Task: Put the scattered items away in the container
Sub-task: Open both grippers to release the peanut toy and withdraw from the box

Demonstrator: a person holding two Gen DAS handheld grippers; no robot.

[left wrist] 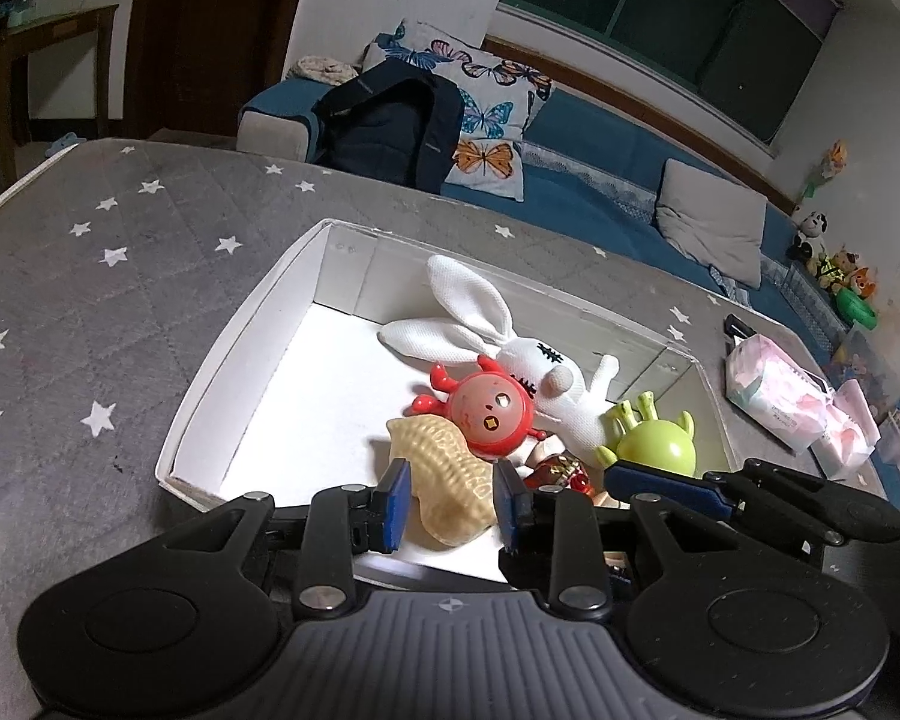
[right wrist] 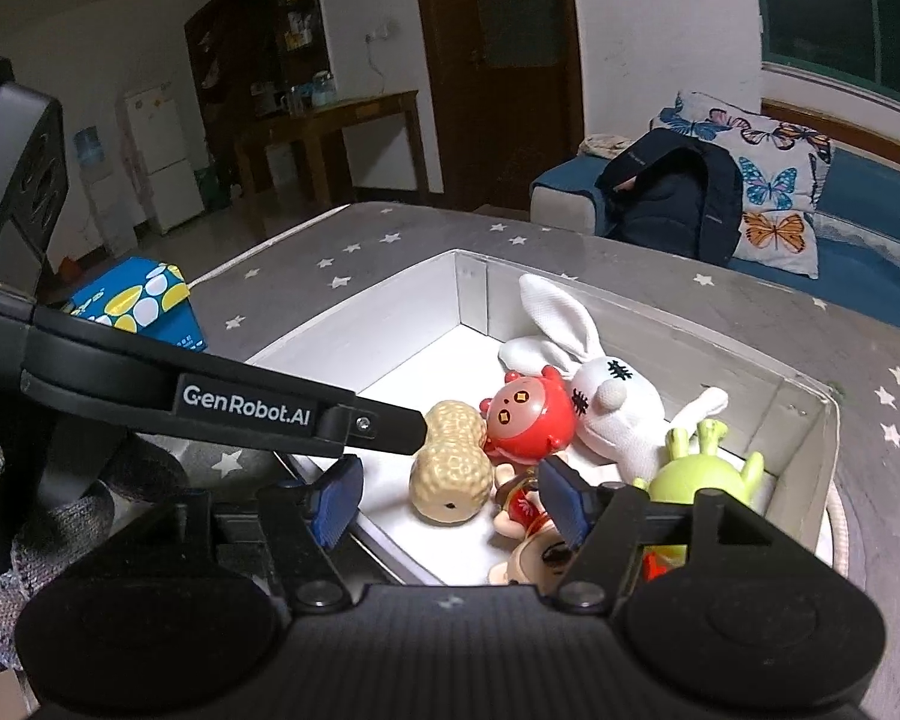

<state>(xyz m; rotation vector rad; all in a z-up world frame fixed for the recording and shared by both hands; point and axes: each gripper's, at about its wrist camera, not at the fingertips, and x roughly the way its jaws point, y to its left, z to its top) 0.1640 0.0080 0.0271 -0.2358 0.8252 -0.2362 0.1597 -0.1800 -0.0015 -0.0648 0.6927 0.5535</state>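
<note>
your left gripper point(left wrist: 450, 495) hangs spread over the white box point(left wrist: 252, 324), its blue pads flanking the ridged tan peanut toy point(left wrist: 450, 480) (contact unclear). your right gripper point(right wrist: 444, 495) gapes empty beside it. ahead lie a glossy red doll point(right wrist: 531, 420), mesh rabbit point(right wrist: 612, 402) and smooth green toy point(right wrist: 699, 477); the box's left half is bare.

Both wrist cameras sit close above the near edge of the white box point(left wrist: 240, 324) point(right wrist: 354, 330), looking down and forward; both share its toy-filled interior.
</note>
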